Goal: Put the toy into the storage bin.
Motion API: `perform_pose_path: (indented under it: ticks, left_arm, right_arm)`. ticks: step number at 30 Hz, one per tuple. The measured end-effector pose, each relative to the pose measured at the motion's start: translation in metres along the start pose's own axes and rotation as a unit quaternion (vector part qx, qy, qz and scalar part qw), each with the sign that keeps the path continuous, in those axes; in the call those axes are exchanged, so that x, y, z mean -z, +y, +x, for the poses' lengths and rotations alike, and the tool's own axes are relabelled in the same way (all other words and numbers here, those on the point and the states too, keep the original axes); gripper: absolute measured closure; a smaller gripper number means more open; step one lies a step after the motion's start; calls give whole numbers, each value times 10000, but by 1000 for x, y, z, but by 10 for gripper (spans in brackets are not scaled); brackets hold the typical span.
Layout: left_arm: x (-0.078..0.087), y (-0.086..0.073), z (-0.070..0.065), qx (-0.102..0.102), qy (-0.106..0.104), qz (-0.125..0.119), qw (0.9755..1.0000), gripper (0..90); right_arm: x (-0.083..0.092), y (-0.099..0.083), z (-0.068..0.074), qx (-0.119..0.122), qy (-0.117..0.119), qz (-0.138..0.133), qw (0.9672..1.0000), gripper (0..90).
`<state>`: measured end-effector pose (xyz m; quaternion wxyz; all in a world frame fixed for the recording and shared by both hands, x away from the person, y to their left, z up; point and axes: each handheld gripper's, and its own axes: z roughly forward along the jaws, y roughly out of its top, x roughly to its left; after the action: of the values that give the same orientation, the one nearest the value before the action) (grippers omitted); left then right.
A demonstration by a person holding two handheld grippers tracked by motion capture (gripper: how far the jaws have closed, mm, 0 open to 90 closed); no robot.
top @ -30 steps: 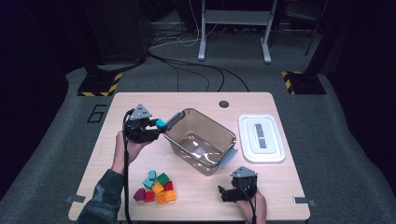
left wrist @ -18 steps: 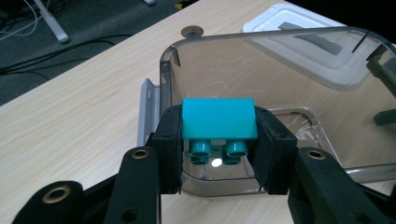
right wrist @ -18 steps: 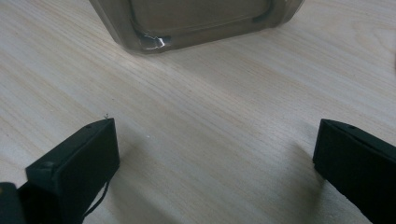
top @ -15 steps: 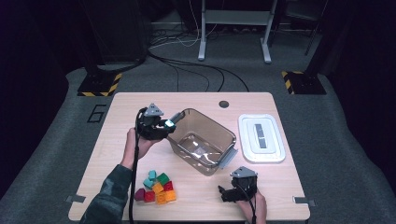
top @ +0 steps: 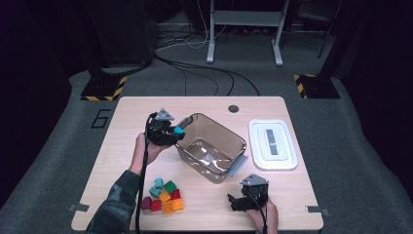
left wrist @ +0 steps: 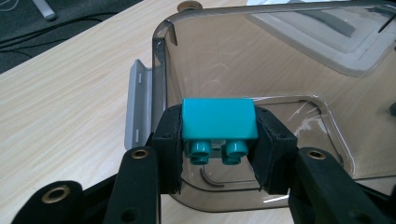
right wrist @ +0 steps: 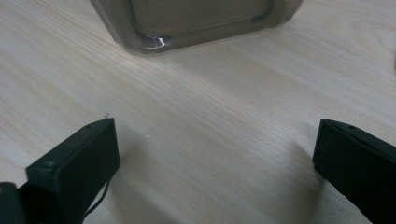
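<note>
My left gripper [left wrist: 219, 163] clamps a teal brick [left wrist: 218, 119] over the bin [left wrist: 280, 56]; my right gripper [right wrist: 215, 168] rests open on the worktop [right wrist: 210, 116].

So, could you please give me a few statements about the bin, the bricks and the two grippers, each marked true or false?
1. The left gripper grips a teal brick. True.
2. The clear bin already holds several bricks. False: no bricks lie in it.
3. The right gripper has its jaws closed on a red brick. False: its jaws are open over bare table.
4. The white lid lies on the table beside the bin. True.
5. The brick pile sits on the lid. False: it lies on the table near the left forearm.
</note>
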<state>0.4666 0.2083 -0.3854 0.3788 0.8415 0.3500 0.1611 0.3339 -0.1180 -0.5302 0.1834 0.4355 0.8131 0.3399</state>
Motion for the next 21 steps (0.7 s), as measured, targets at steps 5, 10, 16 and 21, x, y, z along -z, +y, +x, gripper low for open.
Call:
perform_pose_path:
  ticks: [5, 10, 16, 21]
  left_arm:
    - [-4, -1, -1, 30, -28, 29, 10000, 579]
    - [-2, -2, -1, 123, 7, 77, 9999, 445]
    - [13, -10, -3, 182, 50, -68, 9998, 229]
    - [37, -24, -6, 157, 145, -197, 9996, 151]
  right_arm:
    - [0, 0, 1, -45, -8, -6, 10000, 0]
    - [0, 0, 0, -19, -11, -24, 10000, 0]
    - [0, 0, 0, -21, -12, -26, 10000, 0]
    - [0, 0, 1, -45, -11, -10, 10000, 0]
